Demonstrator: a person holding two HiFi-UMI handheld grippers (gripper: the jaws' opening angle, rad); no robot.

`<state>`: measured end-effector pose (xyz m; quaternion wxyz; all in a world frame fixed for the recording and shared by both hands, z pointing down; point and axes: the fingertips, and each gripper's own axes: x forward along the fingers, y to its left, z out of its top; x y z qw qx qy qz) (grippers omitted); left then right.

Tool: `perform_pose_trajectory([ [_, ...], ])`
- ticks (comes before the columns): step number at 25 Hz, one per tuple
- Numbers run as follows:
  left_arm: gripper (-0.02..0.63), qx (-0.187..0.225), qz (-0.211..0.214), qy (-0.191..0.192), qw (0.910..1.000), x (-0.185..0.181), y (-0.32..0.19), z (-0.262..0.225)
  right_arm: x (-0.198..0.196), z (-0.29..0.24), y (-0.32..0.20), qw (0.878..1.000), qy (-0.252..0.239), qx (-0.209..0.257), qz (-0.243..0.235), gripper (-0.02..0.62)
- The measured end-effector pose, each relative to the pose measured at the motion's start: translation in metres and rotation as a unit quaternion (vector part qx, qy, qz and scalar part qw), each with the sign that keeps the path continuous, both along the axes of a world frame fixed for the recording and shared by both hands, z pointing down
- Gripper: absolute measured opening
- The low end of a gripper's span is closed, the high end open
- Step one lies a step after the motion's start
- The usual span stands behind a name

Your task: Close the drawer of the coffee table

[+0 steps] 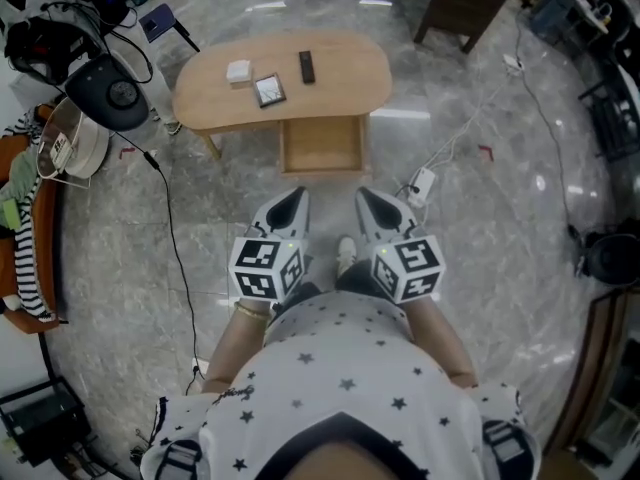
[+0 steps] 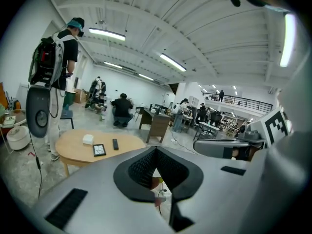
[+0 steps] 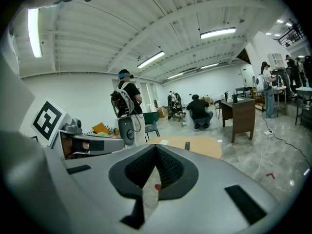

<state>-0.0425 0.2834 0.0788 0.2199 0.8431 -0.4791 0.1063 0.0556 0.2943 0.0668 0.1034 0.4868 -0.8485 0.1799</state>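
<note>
Grey left gripper (image 1: 293, 200) and right gripper (image 1: 370, 200) closed, empty; shallow light-wood drawer (image 1: 322, 146) looks rigid, probably free-sliding: push front panel centrally.

Head cam steep down, both gripper views low & fwd; shared: coffee table (image 1: 345, 86), not close.

Light-wood drawer (image 1: 322, 145) pulled open from oval coffee table (image 1: 352, 93).

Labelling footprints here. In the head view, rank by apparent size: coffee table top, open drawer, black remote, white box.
1. Coffee table top
2. Open drawer
3. Black remote and white box look about alike: the remote is longer, the box wider, so they are left unranked.
</note>
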Motion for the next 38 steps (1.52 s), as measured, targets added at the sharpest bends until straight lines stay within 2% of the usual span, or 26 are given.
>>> perform_pose_trajectory([
  [10, 0.006, 0.0, -0.041, 0.002, 0.9991, 0.023, -0.044, 0.008, 0.029, 0.006, -0.051, 0.999, 0.006, 0.004, -0.034, 0.006],
  [21, 0.005, -0.01, -0.063, -0.001, 0.998, 0.046, -0.082, 0.025, 0.057, 0.022, -0.091, 0.998, 0.007, -0.006, -0.057, 0.006],
  [38, 0.006, -0.043, -0.092, -0.016, 0.9947, 0.034, -0.114, 0.078, 0.068, 0.075, -0.13, 0.997, 0.015, -0.05, -0.062, 0.006],
])
